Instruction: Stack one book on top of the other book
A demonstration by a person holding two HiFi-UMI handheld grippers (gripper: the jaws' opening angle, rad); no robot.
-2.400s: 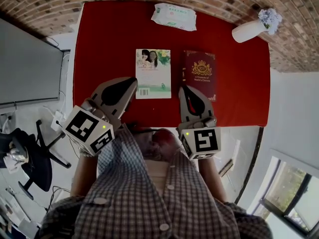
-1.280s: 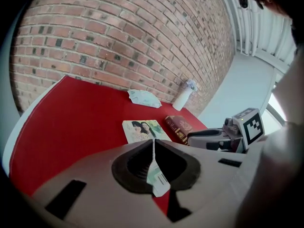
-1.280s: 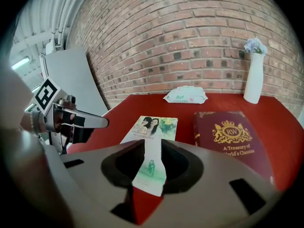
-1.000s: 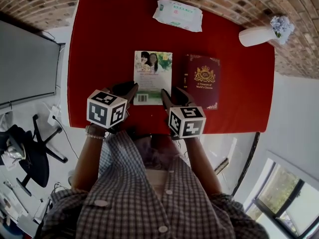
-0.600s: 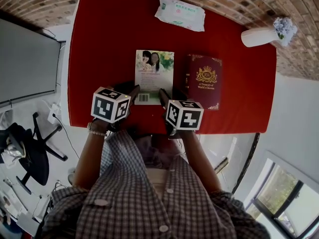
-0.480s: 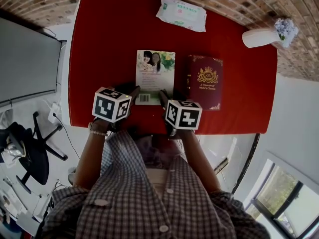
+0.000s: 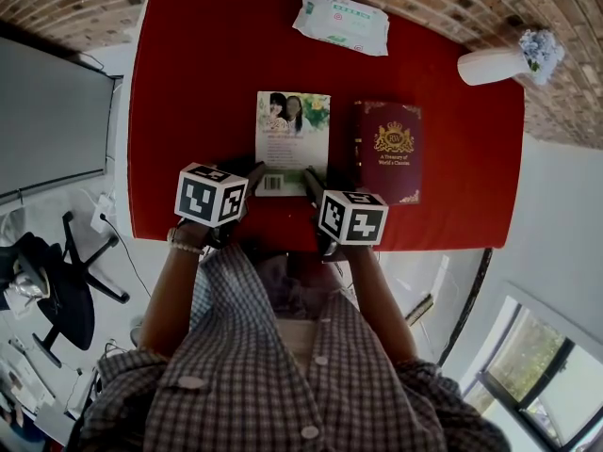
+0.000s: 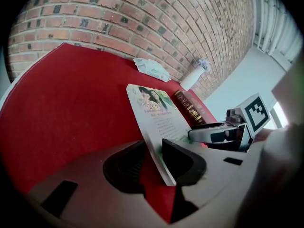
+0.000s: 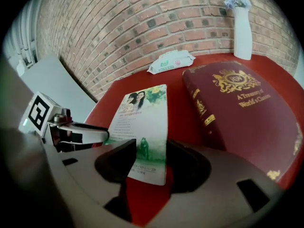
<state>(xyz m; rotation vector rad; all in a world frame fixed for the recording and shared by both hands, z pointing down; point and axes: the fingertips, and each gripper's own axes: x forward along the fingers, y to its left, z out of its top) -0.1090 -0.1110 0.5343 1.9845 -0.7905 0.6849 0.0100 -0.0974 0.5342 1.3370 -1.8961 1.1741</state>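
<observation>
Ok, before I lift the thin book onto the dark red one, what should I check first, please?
1. Left claw around the thin book's near left corner: ok.
2. Right claw around its near right corner: ok.
3. Both claws shut on the book: not ok, jaws apart.
4. Top of the dark red book bare: ok.
5. Tissue pack and vase off the path: ok.

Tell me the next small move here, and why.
Probably close both grippers on the thin book. Its near edge sits between the jaws of the left gripper and the right gripper, but both pairs stand apart, so it isn't gripped yet. The red book lies beside it, bare.
</observation>
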